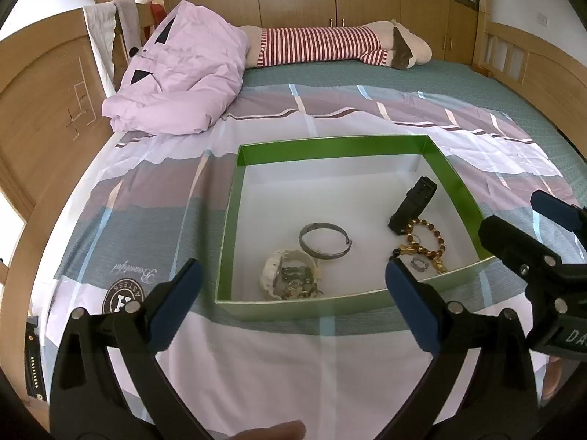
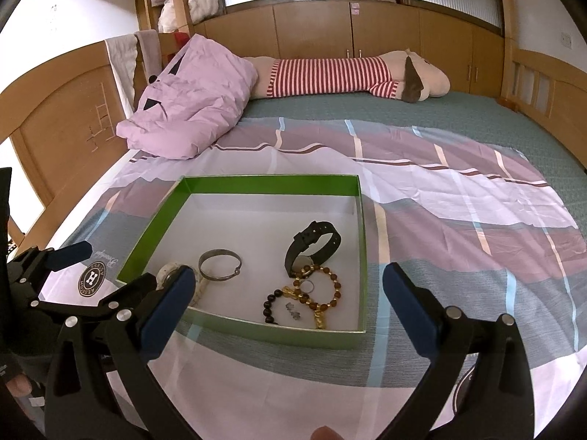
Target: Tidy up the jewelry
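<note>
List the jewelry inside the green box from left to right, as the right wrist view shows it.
Silver bangle → black bead bracelet → black watch. The amber bead bracelet overlaps others, so its place is unclear.

1. Left gripper (image 1: 293, 286): matte black plastic arms, blue pads on the fingertips (image 1: 176, 304), round silver screws at the joints.
2. Right gripper (image 2: 288, 306): same black frame, blue pads, silver screws.
3. White letters "DA" on a black body, right edge of left wrist view.
4. Bare fingertip at bottom centre of both views.
</note>
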{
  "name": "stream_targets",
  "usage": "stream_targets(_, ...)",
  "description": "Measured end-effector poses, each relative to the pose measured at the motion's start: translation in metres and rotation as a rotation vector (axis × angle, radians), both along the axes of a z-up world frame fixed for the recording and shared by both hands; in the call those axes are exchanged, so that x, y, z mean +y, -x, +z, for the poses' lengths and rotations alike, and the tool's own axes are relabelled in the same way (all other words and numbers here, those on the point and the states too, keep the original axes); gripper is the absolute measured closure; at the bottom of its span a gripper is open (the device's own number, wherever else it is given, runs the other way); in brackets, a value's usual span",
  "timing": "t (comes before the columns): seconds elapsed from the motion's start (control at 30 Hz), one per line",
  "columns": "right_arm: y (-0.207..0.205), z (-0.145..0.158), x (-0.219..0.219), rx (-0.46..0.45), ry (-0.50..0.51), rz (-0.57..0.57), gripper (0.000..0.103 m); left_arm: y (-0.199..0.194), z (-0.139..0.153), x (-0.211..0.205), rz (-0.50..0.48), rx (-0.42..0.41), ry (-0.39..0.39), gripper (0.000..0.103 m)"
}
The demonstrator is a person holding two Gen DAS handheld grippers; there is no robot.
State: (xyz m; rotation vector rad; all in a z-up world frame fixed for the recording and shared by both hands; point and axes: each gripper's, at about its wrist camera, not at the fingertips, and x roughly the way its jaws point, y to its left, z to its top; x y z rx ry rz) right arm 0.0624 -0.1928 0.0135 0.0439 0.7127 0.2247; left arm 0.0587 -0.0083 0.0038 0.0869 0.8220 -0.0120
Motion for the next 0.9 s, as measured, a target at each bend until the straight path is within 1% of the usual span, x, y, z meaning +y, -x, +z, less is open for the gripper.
stream_targets(0.9,0.0023,-0.0002,0.0042,0.0,0.001,0.008,0.001,0.0002,-0.0002,-0.0008,-0.005,0.007,0.001,0.002)
